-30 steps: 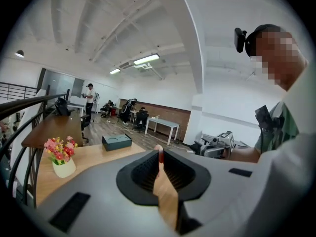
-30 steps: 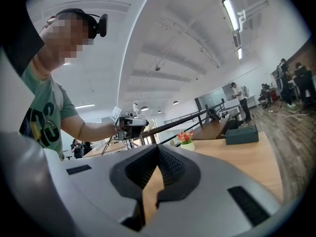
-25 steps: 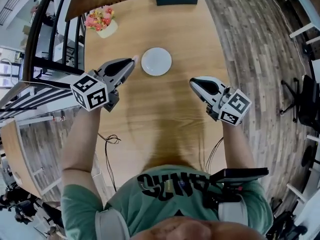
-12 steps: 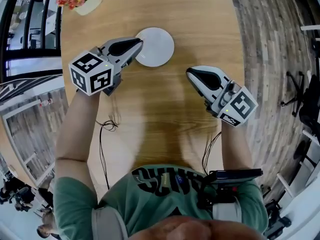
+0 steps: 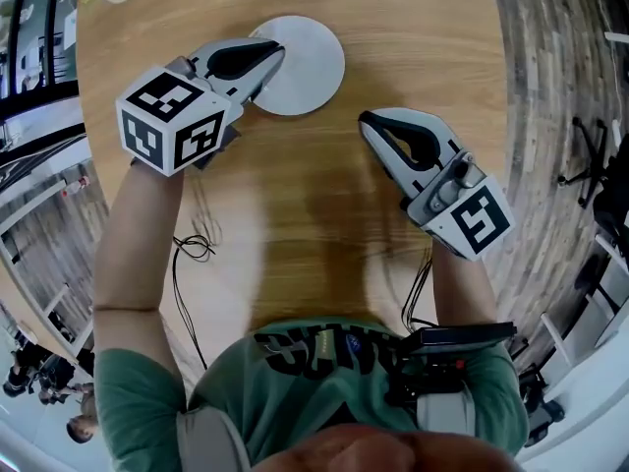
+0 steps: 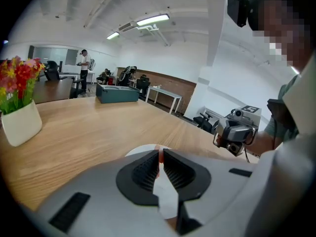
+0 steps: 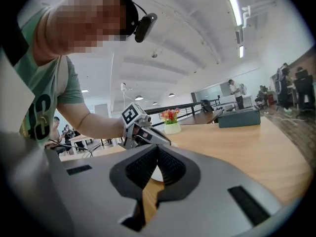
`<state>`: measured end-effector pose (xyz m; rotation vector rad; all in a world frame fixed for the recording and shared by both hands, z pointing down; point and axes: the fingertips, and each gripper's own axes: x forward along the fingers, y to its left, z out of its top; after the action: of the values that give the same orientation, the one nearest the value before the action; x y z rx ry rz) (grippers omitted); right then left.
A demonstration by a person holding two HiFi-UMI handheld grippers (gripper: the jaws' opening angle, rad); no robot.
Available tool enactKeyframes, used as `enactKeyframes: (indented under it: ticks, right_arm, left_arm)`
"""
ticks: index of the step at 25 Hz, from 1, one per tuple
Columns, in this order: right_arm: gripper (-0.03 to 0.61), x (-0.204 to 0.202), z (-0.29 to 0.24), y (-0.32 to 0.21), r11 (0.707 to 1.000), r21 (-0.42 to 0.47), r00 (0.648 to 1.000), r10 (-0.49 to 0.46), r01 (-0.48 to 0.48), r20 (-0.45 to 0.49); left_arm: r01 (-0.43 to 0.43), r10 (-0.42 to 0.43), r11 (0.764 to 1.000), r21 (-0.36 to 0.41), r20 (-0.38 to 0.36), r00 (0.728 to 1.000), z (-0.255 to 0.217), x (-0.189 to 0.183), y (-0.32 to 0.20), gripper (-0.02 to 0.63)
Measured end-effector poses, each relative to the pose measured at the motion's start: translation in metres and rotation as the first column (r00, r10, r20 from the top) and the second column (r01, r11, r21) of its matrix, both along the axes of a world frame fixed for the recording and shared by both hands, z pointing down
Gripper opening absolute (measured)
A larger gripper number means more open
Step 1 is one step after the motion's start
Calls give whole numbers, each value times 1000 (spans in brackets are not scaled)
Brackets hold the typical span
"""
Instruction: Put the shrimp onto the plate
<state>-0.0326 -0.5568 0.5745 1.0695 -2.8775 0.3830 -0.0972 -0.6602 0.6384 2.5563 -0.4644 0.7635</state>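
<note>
The shrimp [image 6: 160,156] shows only as a thin orange-red sliver, pinched between the ribbed black pads of the left gripper [image 5: 276,57], whose tips are at the left edge of the plate [image 5: 310,62]. The plate is round, plain white and smooth, and sits on a table [image 5: 413,28] of pale, fine-grained wood. The right gripper [image 5: 365,121], near the plate's right side, has its jaws pressed together on nothing.

white pot of flowers [image 6: 20,124], teal box [image 6: 117,93] well apart on wooden table [image 5: 423,47]
</note>
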Motion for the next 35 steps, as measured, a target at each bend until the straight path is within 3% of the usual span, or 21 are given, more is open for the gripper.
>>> enactKeyframes:
  ticks: [6, 15, 24, 35]
  right_arm:
    - [8, 6, 10, -6, 997, -1, 995, 77, -77, -58]
    - [8, 7, 11, -5, 996, 29, 993, 84, -82, -84]
    - [8, 7, 15, -3, 997, 8, 995, 80, -80, -64]
    - [8, 9, 19, -1, 997, 1, 995, 80, -80, -65]
  left_arm:
    - [12, -11, 1000, -18, 53, 999, 18, -3, 1, 31]
    - [14, -9, 999, -51, 87, 996, 27, 0, 0, 31]
    - [48, -46, 999, -23, 98, 994, 32, -1, -3, 34]
    - [41, -42, 999, 8, 70, 997, 23, 1, 1, 115]
